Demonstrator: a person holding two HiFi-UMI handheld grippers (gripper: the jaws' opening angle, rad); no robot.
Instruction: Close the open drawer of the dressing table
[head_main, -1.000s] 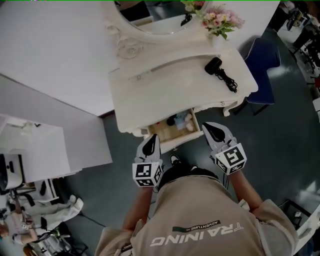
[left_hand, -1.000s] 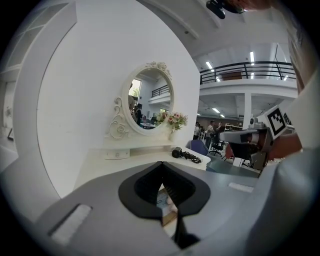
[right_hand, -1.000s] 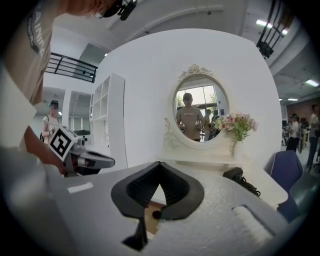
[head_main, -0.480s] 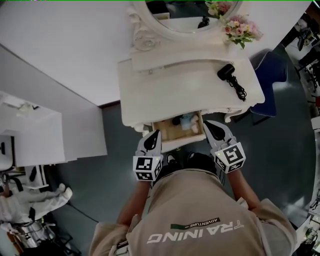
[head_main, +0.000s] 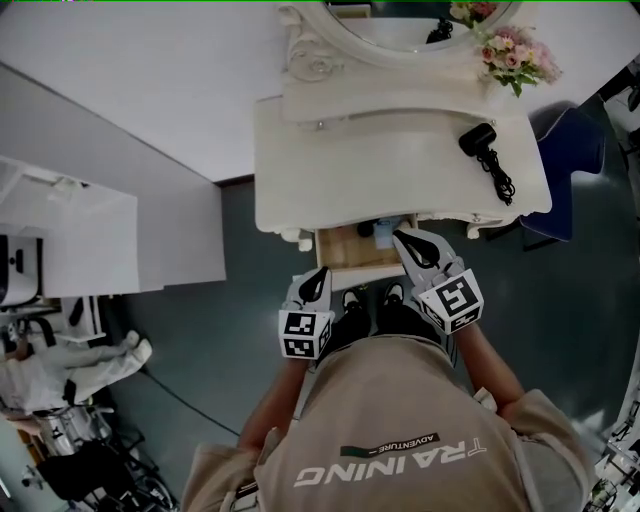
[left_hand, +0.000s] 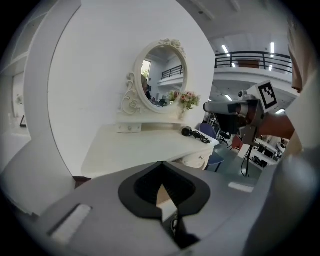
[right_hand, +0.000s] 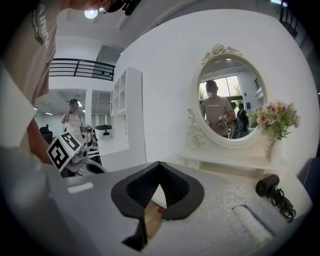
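Observation:
The white dressing table (head_main: 400, 170) stands against the wall, and its wooden drawer (head_main: 350, 247) sticks out a short way from the front, with small bottles inside. My left gripper (head_main: 320, 272) is shut and empty, with its tip at the drawer front's left end. My right gripper (head_main: 399, 237) is shut too and lies over the drawer's right end; whether it touches the drawer I cannot tell. In the left gripper view the closed jaws (left_hand: 161, 164) point up at the tabletop (left_hand: 140, 145). In the right gripper view the jaws (right_hand: 159, 164) meet, and wood shows through the gap below.
A black hair dryer (head_main: 482, 142) with its cord lies on the tabletop, right. Pink flowers (head_main: 518, 57) and an oval mirror (head_main: 400, 20) stand at the back. A blue chair (head_main: 572, 175) is right of the table, a white cabinet (head_main: 70, 240) left.
The drawer sticks out less than a second ago. Both grippers have moved forward toward the table, the right one farther, over the drawer's right end.

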